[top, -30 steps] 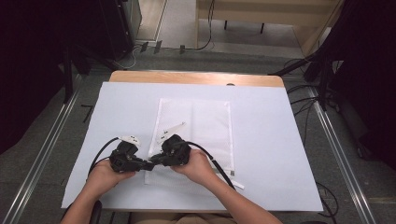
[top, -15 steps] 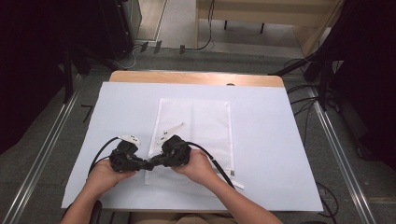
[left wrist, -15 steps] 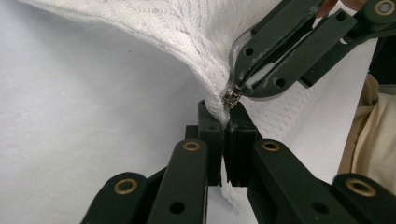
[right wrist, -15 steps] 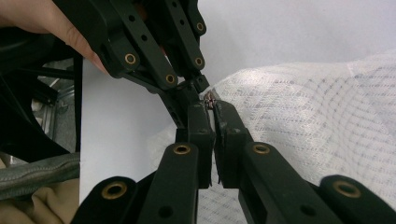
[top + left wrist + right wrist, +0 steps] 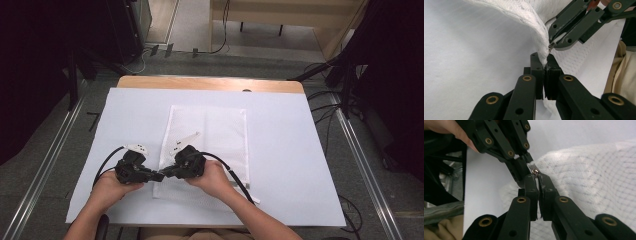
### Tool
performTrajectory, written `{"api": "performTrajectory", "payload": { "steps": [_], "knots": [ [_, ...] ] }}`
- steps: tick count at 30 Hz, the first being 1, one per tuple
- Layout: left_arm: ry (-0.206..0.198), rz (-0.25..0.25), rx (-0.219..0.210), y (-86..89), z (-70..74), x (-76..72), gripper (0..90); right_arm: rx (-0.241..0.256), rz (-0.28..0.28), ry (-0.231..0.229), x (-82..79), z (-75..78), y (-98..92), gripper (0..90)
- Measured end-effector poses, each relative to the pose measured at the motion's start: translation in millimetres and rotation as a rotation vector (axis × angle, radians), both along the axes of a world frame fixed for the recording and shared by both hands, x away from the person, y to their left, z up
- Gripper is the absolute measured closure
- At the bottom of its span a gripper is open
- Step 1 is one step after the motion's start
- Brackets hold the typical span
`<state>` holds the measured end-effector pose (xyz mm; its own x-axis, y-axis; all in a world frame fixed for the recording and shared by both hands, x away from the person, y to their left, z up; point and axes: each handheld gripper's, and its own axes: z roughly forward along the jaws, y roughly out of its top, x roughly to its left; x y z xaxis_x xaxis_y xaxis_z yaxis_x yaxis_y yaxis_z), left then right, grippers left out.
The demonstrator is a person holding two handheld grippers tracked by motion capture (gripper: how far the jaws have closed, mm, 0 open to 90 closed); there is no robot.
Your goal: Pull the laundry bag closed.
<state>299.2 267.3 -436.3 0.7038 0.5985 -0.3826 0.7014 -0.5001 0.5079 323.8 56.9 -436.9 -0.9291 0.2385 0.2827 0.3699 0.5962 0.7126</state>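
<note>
White mesh bag's point(image 5: 210, 135) near-left corner edge pinched by both grippers.

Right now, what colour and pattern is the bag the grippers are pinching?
White mesh bag, fine net weave; clearest in the right gripper view.

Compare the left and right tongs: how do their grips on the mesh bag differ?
The left tongs pinch a bunched fold of the white mesh bag at its corner, lifting the fabric; the right tongs clamp the small metal zipper pull instead. In the high view the left tongs reach in from the bag's left edge, while the right tongs lie over the bag. Both are shut, tips almost meeting.
</note>
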Motion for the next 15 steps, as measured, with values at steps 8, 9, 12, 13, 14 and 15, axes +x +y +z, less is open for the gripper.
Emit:
{"api": "performTrajectory", "payload": {
  "steps": [8, 9, 12, 13, 14, 15],
  "knots": [
    [-0.011, -0.008, 0.013, -1.7, 1.9, -0.9, 88.8, 0.006, 0.001, -0.01, -0.8, 0.6, -1.7, 88.4],
    [-0.011, -0.013, 0.013, -2.0, 1.5, -1.0, 88.8, -0.003, 0.002, -0.02, -1.1, -0.2, -2.2, 88.4],
    [-0.023, -0.019, 0.041, -5.3, 0.1, -1.8, 88.6, -0.015, 0.002, -0.037, -3.5, -1.6, -2.7, 88.3],
    [-0.015, -0.018, 0.043, -5.8, -1.2, -1.3, 88.4, -0.024, -0.005, -0.041, -4.6, -1.7, -1.2, 88.3],
    [-0.016, -0.022, 0.056, -5.6, -1.7, -0.9, 88.0, -0.024, -0.003, -0.034, -4.2, -2.1, -0.5, 88.3],
    [-0.006, -0.032, 0.05, -5.1, -2.5, -0.1, 87.7, -0.018, -0.002, -0.022, -4.0, -2.3, -0.1, 88.3]
  ]
}}
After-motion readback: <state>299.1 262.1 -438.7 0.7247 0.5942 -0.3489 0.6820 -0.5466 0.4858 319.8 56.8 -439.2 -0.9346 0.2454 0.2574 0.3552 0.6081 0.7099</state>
